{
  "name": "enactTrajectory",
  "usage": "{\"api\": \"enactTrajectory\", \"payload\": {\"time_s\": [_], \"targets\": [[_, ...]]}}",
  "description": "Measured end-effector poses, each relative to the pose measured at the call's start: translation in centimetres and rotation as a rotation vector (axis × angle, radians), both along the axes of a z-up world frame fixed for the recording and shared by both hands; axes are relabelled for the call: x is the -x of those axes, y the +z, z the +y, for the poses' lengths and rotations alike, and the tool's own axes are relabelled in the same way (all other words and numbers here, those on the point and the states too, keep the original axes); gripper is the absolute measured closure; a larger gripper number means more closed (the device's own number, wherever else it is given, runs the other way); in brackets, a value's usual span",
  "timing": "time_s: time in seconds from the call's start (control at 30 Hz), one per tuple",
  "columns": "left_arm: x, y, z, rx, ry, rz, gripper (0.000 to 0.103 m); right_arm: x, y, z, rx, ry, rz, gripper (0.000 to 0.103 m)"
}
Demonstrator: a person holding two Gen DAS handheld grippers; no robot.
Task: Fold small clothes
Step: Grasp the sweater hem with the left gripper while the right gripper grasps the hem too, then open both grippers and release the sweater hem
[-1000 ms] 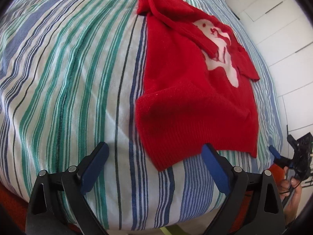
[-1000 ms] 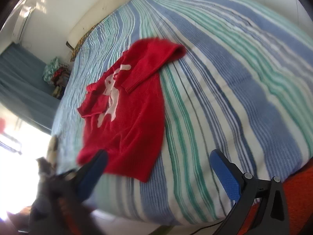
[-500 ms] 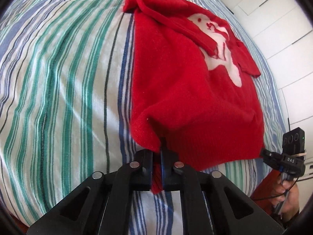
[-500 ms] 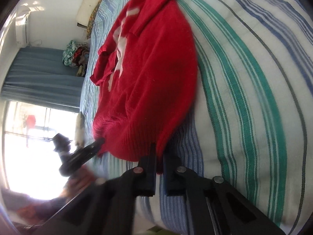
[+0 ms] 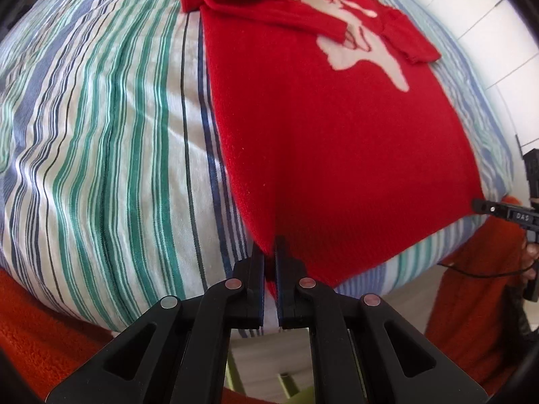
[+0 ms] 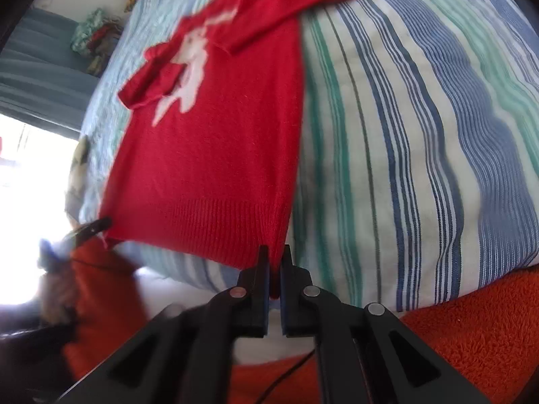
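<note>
Both grippers, open and clear of the cloth a second ago, have closed on the hem of the one red sweater (image 5: 337, 141), and the hem, slack and rumpled then, now runs taut between them. In the left wrist view the left gripper (image 5: 269, 256) sits at lower centre, its two jaws pinched on the hem's near corner with red cloth between the pads. The right gripper (image 5: 478, 203) shows at the right edge of that frame, clamped on the hem's other corner, with a hand (image 5: 530, 252) behind it. In the right wrist view the right gripper (image 6: 275, 262) is at lower centre, jaws shut on a ribbed corner of the sweater (image 6: 215, 155); the left gripper (image 6: 104, 224) is a blur at the left edge, at the other corner.

One sweater lies on one striped bed (image 5: 101, 134), spreading from lower centre to the top of both frames. It has one white figure (image 5: 357, 37) on the chest and two sleeves (image 5: 269, 10) folded inward across it. An orange blanket (image 6: 471, 330) fills the lower right of the right wrist view.
</note>
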State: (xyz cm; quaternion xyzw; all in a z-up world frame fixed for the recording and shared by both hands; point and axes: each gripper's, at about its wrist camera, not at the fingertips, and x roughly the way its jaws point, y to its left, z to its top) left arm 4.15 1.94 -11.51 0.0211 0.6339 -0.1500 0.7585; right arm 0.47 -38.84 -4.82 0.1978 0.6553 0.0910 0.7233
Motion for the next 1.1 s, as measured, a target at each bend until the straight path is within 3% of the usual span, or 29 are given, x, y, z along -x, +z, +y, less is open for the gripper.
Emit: {"api": "enactTrajectory", "payload": {"time_s": [0.1,0.2,0.33,0.57,0.87,0.93,0.97,1.0,1.03,1.07,1.1], "targets": [[0.7,0.5,-1.1,-0.073,-0.021,-0.050,0.100,-0.6,-2.5,0.7,0.066,0.013,0.043,0.099],[1.1,0.9,-1.0,-0.094,-0.013,-0.059,0.100,-0.7,-2.0,1.4,0.106,0.029,0.033,0.099],[1.1,-0.7,-0.9,-0.115,-0.014,-0.040,0.100,-0.4,-3.2,1.3,0.093,0.011,0.041,0.099],[2.4,-2.3,-5.6,-0.274,-0.143,-0.138,0.100,-0.5,-4.8,1.0,0.088,-0.005,0.058,0.099],[2.7,-2.6,-6.6,-0.280,-0.144,-0.148,0.096,-0.7,-5.0,1.5,0.108,-0.009,0.036,0.101],[2.8,-2.3,-6.6,-0.277,-0.144,-0.147,0.092,-0.6,-4.8,1.5,0.114,-0.010,0.032,0.100],[2.9,-2.0,-6.6,-0.276,-0.144,-0.146,0.082,-0.5,-4.7,1.6,0.115,-0.008,0.032,0.098],[3.2,-1.4,-6.2,-0.276,-0.141,-0.142,0.062,-0.5,-4.5,1.6,0.110,-0.009,0.029,0.095],[3.1,-0.8,-5.7,-0.280,-0.134,-0.139,0.049,-0.4,-4.3,1.6,0.103,-0.014,0.023,0.090],[3.3,-0.1,-5.4,-0.279,-0.124,-0.145,0.034,-0.2,-3.9,1.5,0.097,-0.019,0.016,0.079],[3.4,0.8,-4.9,-0.269,-0.116,-0.154,0.034,0.0,-3.3,1.4,0.092,-0.023,0.006,0.071]]}}
